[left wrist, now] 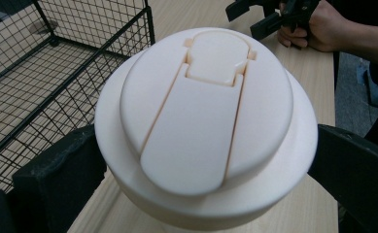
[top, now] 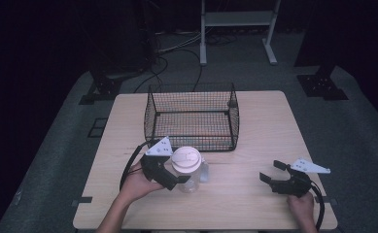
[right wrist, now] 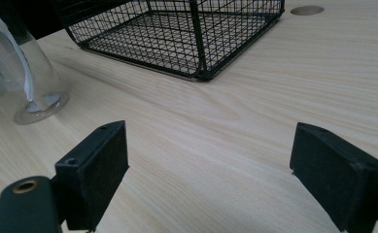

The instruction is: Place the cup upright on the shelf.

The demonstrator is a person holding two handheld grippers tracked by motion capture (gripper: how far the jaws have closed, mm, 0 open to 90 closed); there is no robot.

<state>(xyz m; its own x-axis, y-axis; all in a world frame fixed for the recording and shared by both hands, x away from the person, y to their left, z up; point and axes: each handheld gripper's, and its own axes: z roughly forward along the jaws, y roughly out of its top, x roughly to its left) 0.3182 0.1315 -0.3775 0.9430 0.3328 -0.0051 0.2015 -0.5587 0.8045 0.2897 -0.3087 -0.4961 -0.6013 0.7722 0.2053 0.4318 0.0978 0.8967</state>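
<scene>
Clear plastic, the bottle (top: 192, 174) with a cream flip lid (left wrist: 206, 121) stands upright on the wooden desk (top: 254, 131) just in front of the black wire basket (top: 192, 116), its long axis vertical. The left tool (top: 174, 177) comes in from the bottle's left and its jaws sit against either side of the bottle just under the lid; the left gripper view shows the lid's hinged flap closed. The right tool (top: 274, 171) rests low at the desk's right with its jaws wide apart, and its view shows the bottle's clear base (right wrist: 41, 104).

Two black hand-held grippers, left (top: 174, 180) and right (top: 270, 171), grey triangular top plates, black looping cables, flat black jaw pads, bare forearms
</scene>
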